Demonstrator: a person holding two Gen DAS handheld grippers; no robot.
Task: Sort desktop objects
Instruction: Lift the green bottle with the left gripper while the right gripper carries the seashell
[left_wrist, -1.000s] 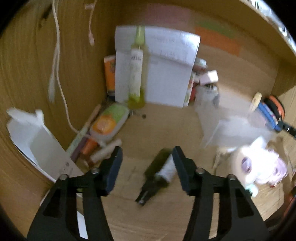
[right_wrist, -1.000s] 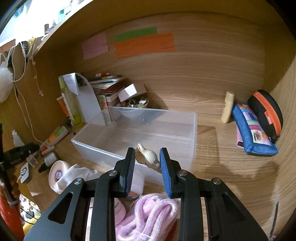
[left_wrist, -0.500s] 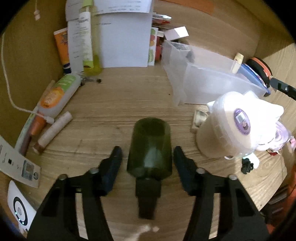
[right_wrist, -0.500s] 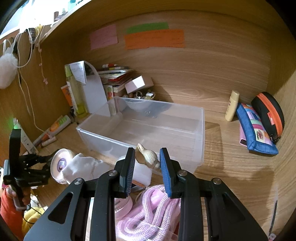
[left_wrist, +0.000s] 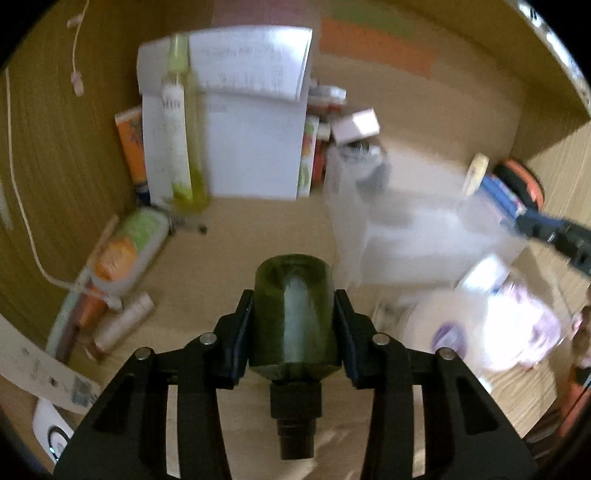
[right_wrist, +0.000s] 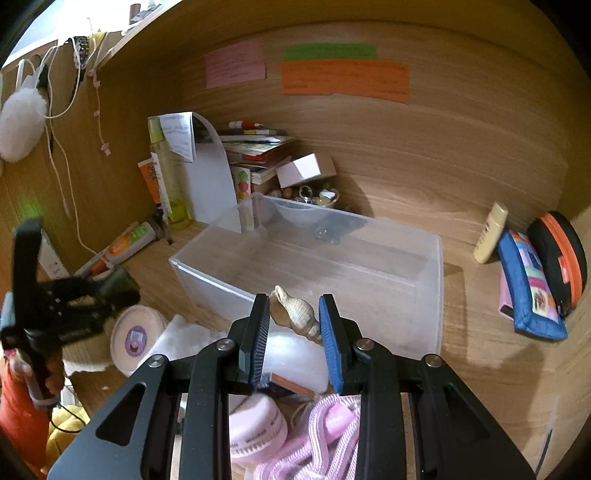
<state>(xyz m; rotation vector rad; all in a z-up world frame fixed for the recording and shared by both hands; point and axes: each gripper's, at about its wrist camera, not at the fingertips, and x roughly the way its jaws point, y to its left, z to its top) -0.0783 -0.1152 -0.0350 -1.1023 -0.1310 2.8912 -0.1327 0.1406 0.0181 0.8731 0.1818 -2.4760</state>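
A dark green glass bottle (left_wrist: 293, 317) with a black cap lies lengthwise between the fingers of my left gripper (left_wrist: 293, 299). The jaws are closing and both pads sit against the bottle's sides. The right wrist view shows the same gripper (right_wrist: 110, 291) at the left, carrying the bottle (right_wrist: 120, 278) above the desk. My right gripper (right_wrist: 293, 310) is shut on a beige spiral seashell (right_wrist: 295, 314), just in front of the near wall of a clear plastic bin (right_wrist: 424, 273). In the blurred left wrist view the bin (left_wrist: 406, 236) lies ahead to the right.
A white round jar (right_wrist: 136, 332) and a pink cord (right_wrist: 325, 443) lie near the front edge. Tubes (left_wrist: 125, 254) line the left wall. A white file stand (right_wrist: 210, 173) and books fill the back corner. A blue pouch (right_wrist: 532, 284) and a black-orange case (right_wrist: 561, 258) lean at the right.
My left gripper came over the lying green bottle, and its fingers closed against it. The right gripper drifted a little with the shell still in it.
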